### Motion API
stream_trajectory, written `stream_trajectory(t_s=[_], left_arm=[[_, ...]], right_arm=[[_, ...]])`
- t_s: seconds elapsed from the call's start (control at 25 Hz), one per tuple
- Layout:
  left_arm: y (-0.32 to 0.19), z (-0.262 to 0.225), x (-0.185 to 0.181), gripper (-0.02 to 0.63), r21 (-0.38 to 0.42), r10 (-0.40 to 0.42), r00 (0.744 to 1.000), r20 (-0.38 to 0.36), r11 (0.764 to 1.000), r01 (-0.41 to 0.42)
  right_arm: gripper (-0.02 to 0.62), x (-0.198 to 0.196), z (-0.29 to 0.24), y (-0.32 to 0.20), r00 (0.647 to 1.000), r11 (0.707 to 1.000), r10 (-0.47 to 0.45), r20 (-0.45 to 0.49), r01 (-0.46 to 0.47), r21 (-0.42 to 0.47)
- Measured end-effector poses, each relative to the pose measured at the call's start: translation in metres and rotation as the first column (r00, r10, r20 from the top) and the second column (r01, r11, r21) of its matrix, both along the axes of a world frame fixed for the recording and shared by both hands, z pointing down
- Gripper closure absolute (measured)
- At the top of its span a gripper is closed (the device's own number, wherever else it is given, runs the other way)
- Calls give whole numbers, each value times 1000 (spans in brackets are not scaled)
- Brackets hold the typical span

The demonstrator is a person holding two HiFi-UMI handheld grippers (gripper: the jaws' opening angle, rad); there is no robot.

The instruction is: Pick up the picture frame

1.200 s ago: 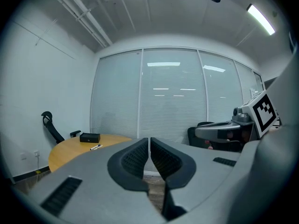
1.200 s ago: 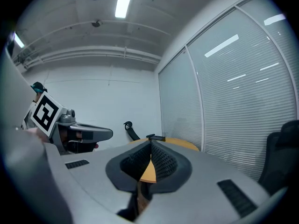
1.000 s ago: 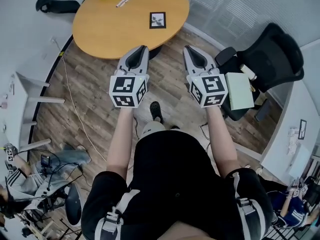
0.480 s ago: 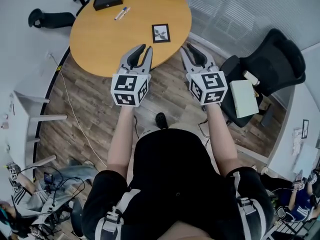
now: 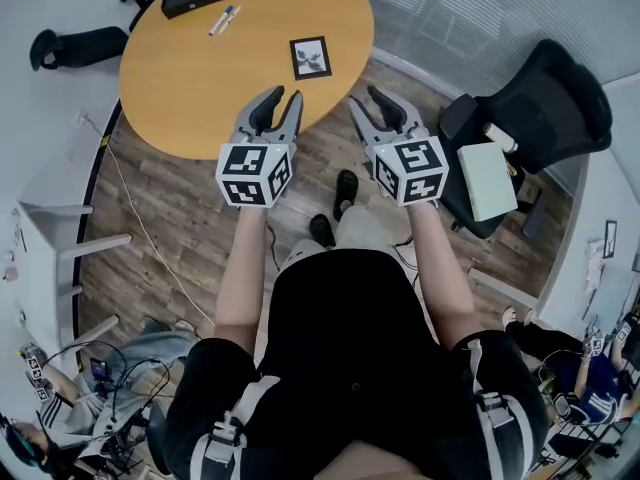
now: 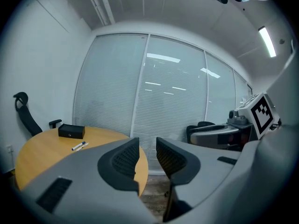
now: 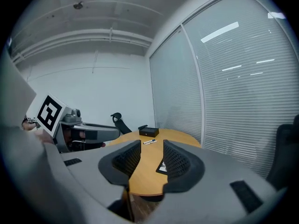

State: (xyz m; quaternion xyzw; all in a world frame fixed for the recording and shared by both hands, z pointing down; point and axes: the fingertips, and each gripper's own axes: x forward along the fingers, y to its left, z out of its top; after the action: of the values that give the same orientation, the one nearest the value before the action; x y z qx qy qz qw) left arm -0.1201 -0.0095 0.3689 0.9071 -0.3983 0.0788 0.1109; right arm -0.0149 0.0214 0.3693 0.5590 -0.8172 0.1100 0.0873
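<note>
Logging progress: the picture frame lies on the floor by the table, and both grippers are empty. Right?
No. The head view shows the frame lying on the table, not the floor. The left gripper and right gripper are empty; the right's jaws have just been opening, with nothing between them.

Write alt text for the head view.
From above: a person holds the left gripper and right gripper, both empty, near a round table where the picture frame lies flat. The right jaws have just been opening; the left stand apart.
</note>
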Motion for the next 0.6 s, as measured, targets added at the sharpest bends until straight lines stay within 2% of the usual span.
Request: stream_trajectory(t_s=[0.24,0.6], left_arm=[[-46,16,15,489,-10,19,999,47,1000,-19],[-159,27,16,489,-32,-56,994,91,998,59]], right_arm=[[440,12,23,-55,999,999,-24,23,25,-36],[440,23,31,-171,997,997,-66,44,68,-45]])
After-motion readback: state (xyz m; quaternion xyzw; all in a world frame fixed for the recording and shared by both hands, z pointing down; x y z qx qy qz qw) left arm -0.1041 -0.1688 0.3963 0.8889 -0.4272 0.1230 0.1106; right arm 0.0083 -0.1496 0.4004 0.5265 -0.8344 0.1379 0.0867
